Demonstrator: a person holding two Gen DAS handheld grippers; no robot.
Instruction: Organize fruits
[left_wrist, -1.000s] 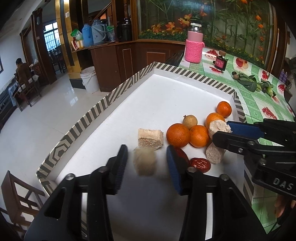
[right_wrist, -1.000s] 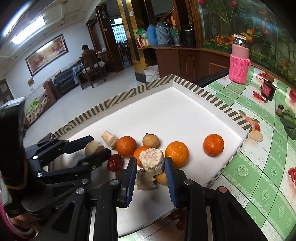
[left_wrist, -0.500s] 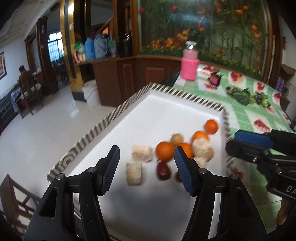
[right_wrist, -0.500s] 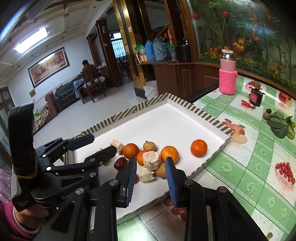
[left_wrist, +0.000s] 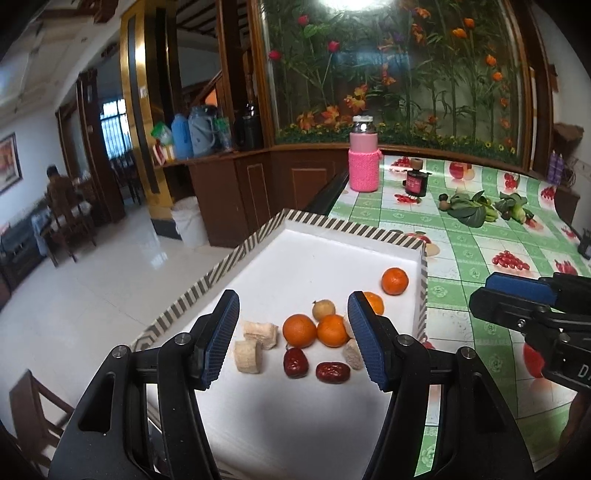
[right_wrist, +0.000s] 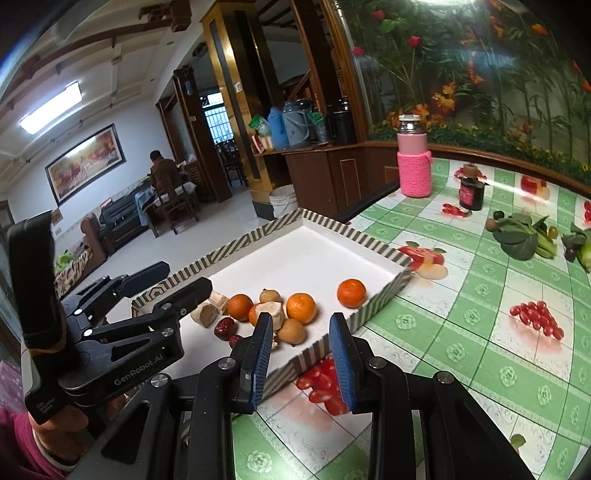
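Fingers of the left gripper (left_wrist: 293, 336) stand wide apart with nothing between their blue pads, raised above the near part of the white tray (left_wrist: 321, 254). Fingers of the right gripper (right_wrist: 301, 354) are likewise parted and empty, held over the tray's near right rim and the green tablecloth (right_wrist: 480, 295).

Beyond the left gripper, the fruit lies in a loose cluster near the tray's near right side. Two pale sugarcane pieces (left_wrist: 255, 345) lie touching each other at the left of the group. Two dark red dates (left_wrist: 314, 365) sit side by side nearest the camera, slightly apart. Behind them two oranges (left_wrist: 316, 330) touch, with a small brown longan (left_wrist: 324, 309) just behind. A third orange is partly hidden by the left gripper's right finger, and more pale pieces show beside that finger; how many, I cannot tell. A lone orange (left_wrist: 395, 281) rests apart, close to the tray's right wall.

Farther off on the tablecloth stand a pink-sleeved bottle (left_wrist: 364, 162) and a small dark jar (left_wrist: 415, 182), with leafy greens (left_wrist: 471, 210) to their right.
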